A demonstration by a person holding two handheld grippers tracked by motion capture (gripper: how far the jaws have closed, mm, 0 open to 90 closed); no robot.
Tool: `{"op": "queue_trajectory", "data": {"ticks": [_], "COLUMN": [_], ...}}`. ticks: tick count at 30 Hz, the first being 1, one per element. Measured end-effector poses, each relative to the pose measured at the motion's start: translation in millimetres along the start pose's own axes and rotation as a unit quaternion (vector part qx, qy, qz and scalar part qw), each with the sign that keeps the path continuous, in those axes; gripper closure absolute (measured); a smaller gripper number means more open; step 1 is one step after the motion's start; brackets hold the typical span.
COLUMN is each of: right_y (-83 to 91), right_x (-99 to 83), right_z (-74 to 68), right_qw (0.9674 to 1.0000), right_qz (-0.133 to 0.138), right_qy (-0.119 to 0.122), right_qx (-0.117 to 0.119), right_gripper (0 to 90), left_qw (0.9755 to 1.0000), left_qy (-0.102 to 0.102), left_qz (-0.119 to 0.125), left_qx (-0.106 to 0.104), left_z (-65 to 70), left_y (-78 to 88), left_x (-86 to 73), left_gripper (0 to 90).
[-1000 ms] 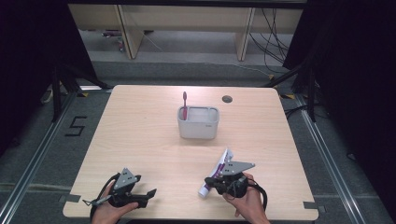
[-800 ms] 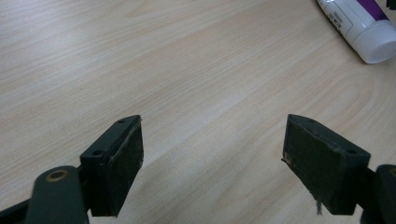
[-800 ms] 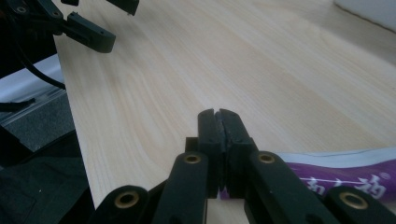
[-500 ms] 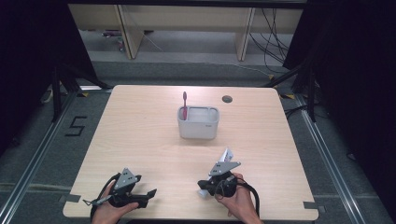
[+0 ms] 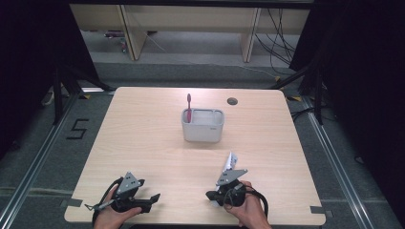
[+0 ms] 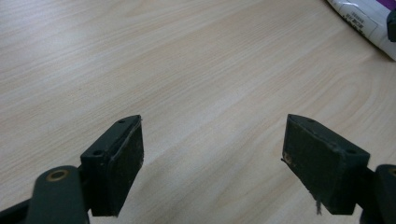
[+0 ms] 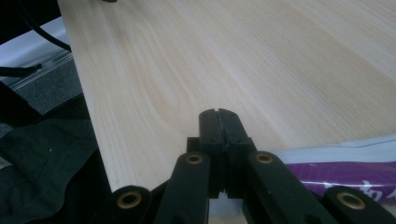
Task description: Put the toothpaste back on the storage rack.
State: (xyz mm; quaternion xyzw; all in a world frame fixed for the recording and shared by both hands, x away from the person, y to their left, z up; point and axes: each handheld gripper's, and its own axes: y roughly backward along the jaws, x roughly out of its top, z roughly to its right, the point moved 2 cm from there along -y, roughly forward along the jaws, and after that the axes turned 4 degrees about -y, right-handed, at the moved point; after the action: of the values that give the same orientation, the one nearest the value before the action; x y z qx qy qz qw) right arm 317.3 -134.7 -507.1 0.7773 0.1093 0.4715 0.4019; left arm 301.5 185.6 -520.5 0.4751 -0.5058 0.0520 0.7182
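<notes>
right gripper view | tube (image 7: 345,175) beside closed right hand-held gripper (image 7: 218,114), not clamped

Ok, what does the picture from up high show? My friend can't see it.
Two hands at the near edge of a light wooden table each hold a hand-held gripper: the left hand-held gripper over bare wood, the right hand-held gripper next to a white and purple tube. Farther back, a red toothbrush stands in a white holder.
</notes>
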Motion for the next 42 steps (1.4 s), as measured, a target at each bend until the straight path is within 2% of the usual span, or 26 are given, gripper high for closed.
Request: {"op": "queue_trajectory", "data": {"ticks": [2,3,5,6,8,10,11,12,13,15,16,17,18,19,22,23,26,30,31,33,34,36,37,39,40,42], "right_y": [2.5,4.0,6.4,7.3,11.3,14.3,15.7,18.1,18.8,20.7,23.2,23.5,26.4,27.1,30.2,32.4,37.5,45.8,46.8,50.6,54.2,57.1,60.6,62.5,65.8,68.3], "right_x": [-2.3,-3.6,-5.9,-7.0,-10.2,-13.3,-14.9,-16.8,-18.3,-21.5,-23.2,-24.6,-26.3,-27.2,-31.2,-32.0,-36.8,-43.8,-45.5,-48.7,-50.6,-53.8,-55.3,-57.6,-58.9,-60.7], "right_z": [-0.5,-1.9,-0.9,0.6,-0.6,0.8,1.1,1.4,1.7,3.7,3.9,4.6,3.6,4.6,5.3,7.4,9.4,11.4,14.3,17.2,18.1,22.4,22.8,28.6,30.1,32.4], "right_qw": [1.0000,1.0000,0.9999,1.0000,0.9999,0.9999,0.9999,0.9997,0.9998,0.9998,0.9995,0.9996,0.9991,0.9994,0.9992,0.9992,0.9988,0.9982,0.9984,0.9983,0.9975,0.9975,0.9970,0.9971,0.9965,0.9963], "right_qz": [-0.003,-0.007,-0.007,-0.007,-0.011,-0.013,-0.014,-0.018,-0.019,-0.020,-0.023,-0.026,-0.033,-0.030,-0.029,-0.033,-0.034,-0.041,-0.030,-0.028,-0.037,-0.028,-0.035,-0.024,-0.032,-0.025], "right_qy": [0.003,-0.005,-0.004,0.007,-0.006,-0.003,-0.001,-0.007,-0.002,0.001,-0.004,0.000,-0.013,-0.002,-0.012,-0.002,-0.014,-0.032,-0.028,-0.027,-0.039,-0.039,-0.044,-0.037,-0.044,-0.052], "right_qx": [0.000,0.000,-0.006,0.000,-0.006,-0.010,-0.006,-0.015,-0.007,-0.010,-0.021,-0.015,-0.022,-0.020,-0.025,-0.022,-0.034,-0.031,-0.039,-0.044,-0.047,-0.052,-0.053,-0.063,-0.064,-0.065], "right_gripper": [89.8,89.8,89.8,89.8,89.8,89.8,89.8,89.8,89.8,89.8,89.8,89.8,89.7,89.7,89.7,89.7,89.7,89.6,89.6,89.6,89.6,89.6,89.6,89.6,89.6,89.6], "left_qw": [1.0000,1.0000,1.0000,1.0000,0.9999,0.9999,1.0000,1.0000,1.0000,1.0000,1.0000,1.0000,1.0000,1.0000,1.0000,1.0000,1.0000,1.0000,1.0000,1.0000,1.0000,1.0000,1.0000,1.0000,1.0000,1.0000], "left_qy": [0.006,-0.001,0.000,0.000,0.010,0.008,0.000,0.001,-0.002,-0.004,0.002,0.002,0.002,0.001,0.003,0.003,0.001,0.003,0.002,0.002,0.001,0.002,0.002,0.000,0.001,0.001], "left_qz": [0.003,-0.003,0.000,-0.001,0.008,0.007,-0.002,0.000,-0.003,-0.004,-0.001,-0.001,-0.001,-0.002,-0.003,-0.003,-0.004,-0.004,-0.005,-0.003,-0.005,-0.005,-0.004,-0.006,-0.004,-0.005], "left_qx": [0.000,0.000,0.001,0.002,0.001,0.002,0.002,0.000,0.004,0.002,0.001,0.000,0.001,0.002,-0.001,-0.001,-0.002,-0.001,-0.003,-0.001,-0.002,-0.002,-0.001,-0.003,-0.001,0.000], "left_z": [1.6,1.1,0.9,0.6,2.0,1.9,0.8,1.0,0.6,0.7,1.3,1.1,1.1,1.0,1.2,1.6,2.0,2.7,2.2,1.9,2.1,2.6,2.0,1.6,2.1,2.1], "left_y": [-0.9,0.1,0.2,0.1,-1.4,-0.9,0.0,-0.8,-1.0,-0.2,-0.7,-0.9,-1.3,-1.3,-1.1,-1.4,-1.2,-1.3,-1.2,-1.6,-1.4,-1.5,-1.5,-1.4,-1.8,-1.6], "left_x": [-0.4,-0.6,-0.3,-0.2,-0.7,-0.3,-0.1,-0.3,-0.7,-0.5,-0.1,-0.2,-0.7,-0.9,-0.2,-0.5,-0.6,-1.0,-0.8,-0.3,-0.5,-1.0,-0.7,-0.4,-1.0,-1.1], "left_gripper": [20.2,20.2,20.2,20.2,20.2,20.2,20.2,20.2,20.2,20.2,20.2,20.2,20.2,20.2,20.2,20.2,20.3,20.2,20.2,20.3,20.3,20.3,20.3,20.3,20.3,20.3]}}
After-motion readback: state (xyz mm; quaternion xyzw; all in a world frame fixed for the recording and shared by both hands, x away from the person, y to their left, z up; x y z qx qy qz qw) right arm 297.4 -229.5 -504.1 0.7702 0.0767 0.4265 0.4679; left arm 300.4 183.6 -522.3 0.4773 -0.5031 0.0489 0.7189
